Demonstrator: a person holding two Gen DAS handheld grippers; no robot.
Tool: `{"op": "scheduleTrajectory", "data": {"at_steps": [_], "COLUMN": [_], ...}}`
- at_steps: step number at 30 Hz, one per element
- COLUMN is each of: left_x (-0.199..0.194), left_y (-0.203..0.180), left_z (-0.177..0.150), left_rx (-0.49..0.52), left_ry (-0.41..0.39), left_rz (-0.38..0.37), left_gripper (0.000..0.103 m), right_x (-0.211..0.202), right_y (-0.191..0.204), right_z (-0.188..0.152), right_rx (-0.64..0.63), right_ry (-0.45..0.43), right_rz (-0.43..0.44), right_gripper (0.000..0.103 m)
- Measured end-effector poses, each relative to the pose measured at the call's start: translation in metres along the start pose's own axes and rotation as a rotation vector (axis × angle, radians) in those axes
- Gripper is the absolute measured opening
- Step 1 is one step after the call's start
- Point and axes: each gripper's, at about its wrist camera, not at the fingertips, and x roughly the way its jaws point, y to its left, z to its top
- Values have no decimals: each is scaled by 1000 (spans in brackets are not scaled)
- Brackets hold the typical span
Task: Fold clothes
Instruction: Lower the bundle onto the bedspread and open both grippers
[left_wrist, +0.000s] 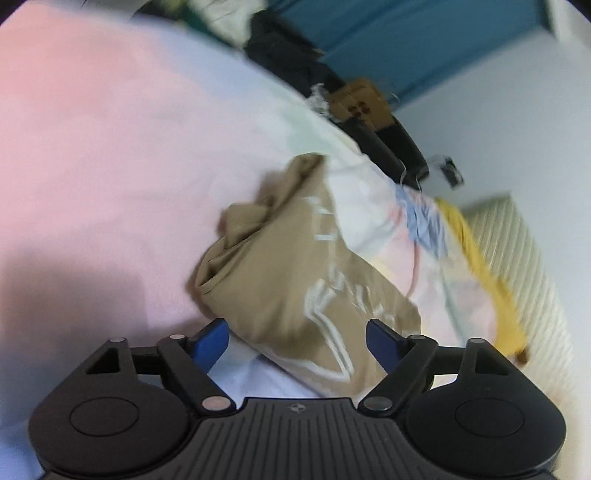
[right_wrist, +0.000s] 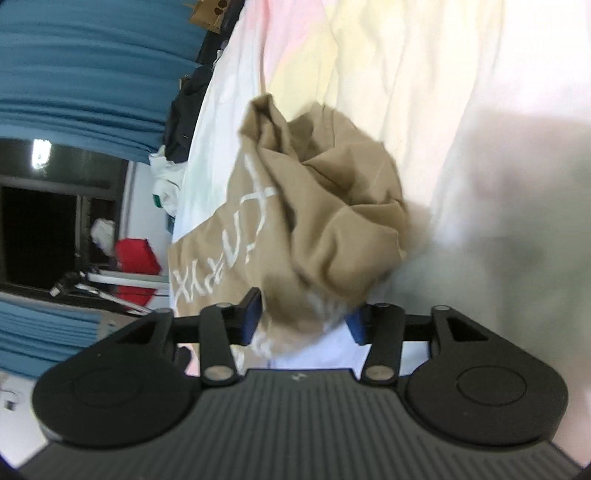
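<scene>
My left gripper gapes before the crumpled tan shirt on the pastel bedsheet. My right gripper spreads around its fabric, contact unclear through blur.

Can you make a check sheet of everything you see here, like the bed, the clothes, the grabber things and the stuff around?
Surface: pastel bedsheet, wrinkled.
Job's things: tan shirt with white print, crumpled, not folded.
Clutter: dark clothes pile, cardboard box, yellow cloth.
Grippers: left gripper open, shirt between its fingers; right gripper open around a bunched part of the shirt.
Cables: nothing seen.
Surroundings: blue curtain, dark window, red object.
</scene>
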Motion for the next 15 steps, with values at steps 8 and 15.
{"op": "scheduleTrajectory", "data": {"at_steps": [8, 15], "left_x": [-96, -204], "left_y": [-89, -153], "left_z": [1, -32], "left_rx": [282, 496], "left_ry": [-82, -201], "left_rz": [96, 140], "left_gripper": [93, 103], "right_x": [-98, -174], "right_y": [54, 104], "right_z": [-35, -82], "right_rx": [-278, -511], "right_ry": [-64, -171], "right_rz": [-34, -6], "right_gripper": [56, 81]}}
